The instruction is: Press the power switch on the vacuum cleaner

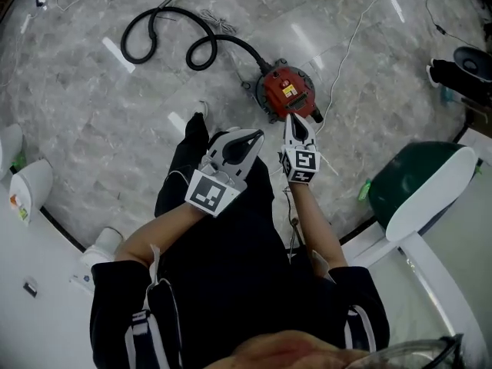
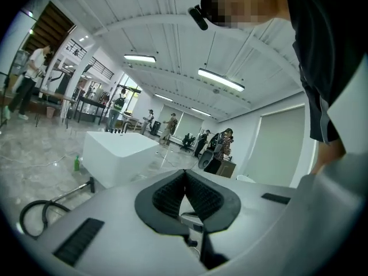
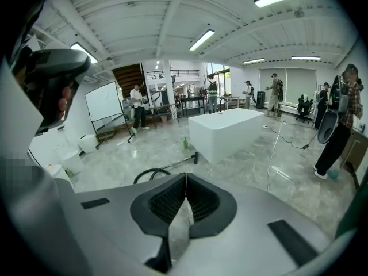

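Head view: a red vacuum (image 1: 288, 91) sits on the floor (image 1: 92, 114), its hose (image 1: 166, 10) curling off left. The right gripper (image 1: 294, 121) points at its near edge – contact unclear. The left gripper (image 1: 250, 138) hangs beside.

Left gripper view: jaws pressed together, empty.

Right gripper view: likewise – tips meeting, nothing held.

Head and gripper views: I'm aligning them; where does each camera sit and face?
Head view: on the person's head, facing down at the vacuum cleaner; arms, left gripper, right gripper show.
Left gripper view: on that gripper, facing across the hall; shut jaws, person's torso.
Right gripper view: likewise across the hall; shut jaws.
Shared: both gripper views show the white block.
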Demonstrator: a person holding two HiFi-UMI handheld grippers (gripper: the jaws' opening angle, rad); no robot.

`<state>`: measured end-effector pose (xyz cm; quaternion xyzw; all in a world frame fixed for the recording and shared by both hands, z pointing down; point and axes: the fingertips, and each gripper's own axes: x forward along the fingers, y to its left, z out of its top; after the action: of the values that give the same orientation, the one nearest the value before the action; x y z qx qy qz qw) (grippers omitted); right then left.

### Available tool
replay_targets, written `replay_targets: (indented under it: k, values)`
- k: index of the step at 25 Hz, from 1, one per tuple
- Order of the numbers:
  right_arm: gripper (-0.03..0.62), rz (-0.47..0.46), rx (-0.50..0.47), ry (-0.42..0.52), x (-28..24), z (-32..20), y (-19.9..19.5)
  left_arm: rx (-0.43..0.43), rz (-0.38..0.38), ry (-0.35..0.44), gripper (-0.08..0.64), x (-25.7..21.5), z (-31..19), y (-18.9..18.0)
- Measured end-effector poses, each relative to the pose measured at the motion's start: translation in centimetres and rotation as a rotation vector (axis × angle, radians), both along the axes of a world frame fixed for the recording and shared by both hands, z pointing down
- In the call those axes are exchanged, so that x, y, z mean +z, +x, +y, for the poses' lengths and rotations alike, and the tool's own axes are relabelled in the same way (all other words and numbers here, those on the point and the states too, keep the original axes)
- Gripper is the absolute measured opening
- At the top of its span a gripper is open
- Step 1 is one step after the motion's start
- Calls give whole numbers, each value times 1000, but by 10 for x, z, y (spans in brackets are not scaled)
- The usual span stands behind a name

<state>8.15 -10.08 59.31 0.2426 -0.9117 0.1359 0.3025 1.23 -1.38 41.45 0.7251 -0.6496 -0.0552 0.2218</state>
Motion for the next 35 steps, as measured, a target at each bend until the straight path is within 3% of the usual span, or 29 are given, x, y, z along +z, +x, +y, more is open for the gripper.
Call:
replay_targets:
  k: [5, 10, 18, 25, 35]
  values:
    - [18, 23, 49, -42, 45, -15, 0, -60, 42, -18, 18, 12, 0, -17]
    - [18, 75, 87, -51, 95, -32, 3, -47, 65, -51, 18, 38, 1, -22]
    - [18, 109, 119, -73, 153, -55, -3, 44, 50, -74, 18, 63, -2, -4]
    - [18, 142, 157, -102, 197, -63, -6, -8, 103, -152, 18, 96, 4, -13]
    - [18, 199, 223, -135, 258, -87, 1, 21, 71, -164, 18, 120, 2, -21]
